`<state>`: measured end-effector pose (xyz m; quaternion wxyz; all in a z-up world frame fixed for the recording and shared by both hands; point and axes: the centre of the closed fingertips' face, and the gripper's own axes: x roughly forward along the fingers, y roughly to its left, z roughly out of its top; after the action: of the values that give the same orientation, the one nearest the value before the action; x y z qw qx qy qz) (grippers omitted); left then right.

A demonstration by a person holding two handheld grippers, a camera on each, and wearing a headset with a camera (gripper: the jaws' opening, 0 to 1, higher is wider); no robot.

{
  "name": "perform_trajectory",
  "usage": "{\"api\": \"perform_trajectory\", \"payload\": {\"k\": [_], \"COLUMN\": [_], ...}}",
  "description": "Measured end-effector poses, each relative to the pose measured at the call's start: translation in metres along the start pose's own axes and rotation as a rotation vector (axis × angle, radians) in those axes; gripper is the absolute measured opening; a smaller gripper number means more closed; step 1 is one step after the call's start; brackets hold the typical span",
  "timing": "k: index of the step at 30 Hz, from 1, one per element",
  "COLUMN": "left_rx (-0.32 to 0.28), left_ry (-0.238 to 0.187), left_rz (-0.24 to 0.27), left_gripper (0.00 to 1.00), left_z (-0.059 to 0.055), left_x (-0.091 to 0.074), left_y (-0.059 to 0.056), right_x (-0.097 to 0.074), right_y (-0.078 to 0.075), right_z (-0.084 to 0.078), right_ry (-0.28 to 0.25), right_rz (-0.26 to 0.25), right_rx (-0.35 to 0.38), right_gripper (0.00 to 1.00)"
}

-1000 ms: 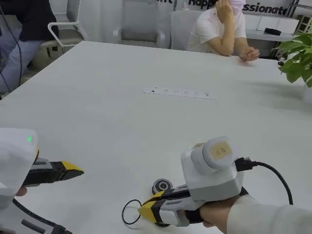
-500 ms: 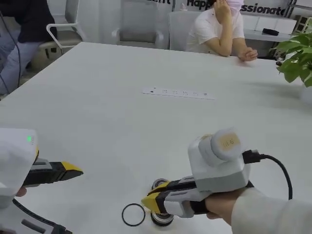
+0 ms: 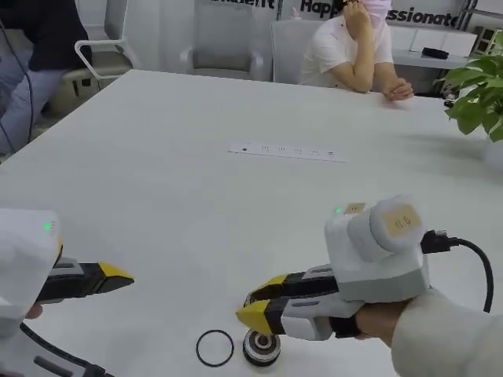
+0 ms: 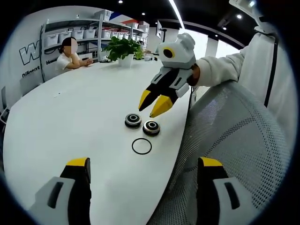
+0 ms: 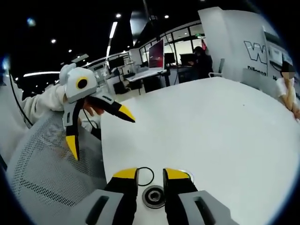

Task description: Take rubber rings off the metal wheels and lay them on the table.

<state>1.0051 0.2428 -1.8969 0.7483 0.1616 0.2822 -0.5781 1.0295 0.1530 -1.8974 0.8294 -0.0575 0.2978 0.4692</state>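
Ring (image 3: 214,347) flat beside wheel (image 3: 261,348) at table (image 3: 236,204) edge, right claw (image 3: 253,309) slightly parted above, left claw (image 3: 119,276) spread, apart.

Ring (image 3: 214,348) flat on tabletop (image 3: 181,204) at near edge; wheel (image 3: 262,348) just right of it, not touching. My right tongs (image 3: 250,310) above wheel. Second wheel (image 4: 133,120) beside first. My left tongs (image 4: 143,163) well left. Power strip (image 3: 287,151) mid-tabletop, plant (image 3: 479,94) far right.

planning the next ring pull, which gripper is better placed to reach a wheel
Right, probably. The right gripper hovers just over a metal wheel, jaws apart; the left gripper is off to the side.
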Motion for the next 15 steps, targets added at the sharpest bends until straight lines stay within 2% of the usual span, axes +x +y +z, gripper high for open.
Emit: {"api": "perform_trajectory", "payload": {"k": [10,12,15], "left_rx": [0.022,0.031,0.041], "left_ry": [-0.022,-0.032,-0.049], "left_rz": [0.002,0.0,0.002], "left_gripper": [0.92,0.91,0.9], "left_z": [0.007,0.01,0.014], "left_x": [0.0,0.0,-0.001], "left_y": [0.0,-0.001,0.0], "right_x": [-0.023,-0.024,-0.024], "right_y": [-0.016,-0.018,-0.02], "right_z": [0.004,0.002,-0.007], "right_ry": [-0.076,-0.076,-0.037], "right_rz": [0.007,0.01,0.006], "right_rx": [0.042,0.054,0.049], "right_gripper": [0.25,0.26,0.28]}}
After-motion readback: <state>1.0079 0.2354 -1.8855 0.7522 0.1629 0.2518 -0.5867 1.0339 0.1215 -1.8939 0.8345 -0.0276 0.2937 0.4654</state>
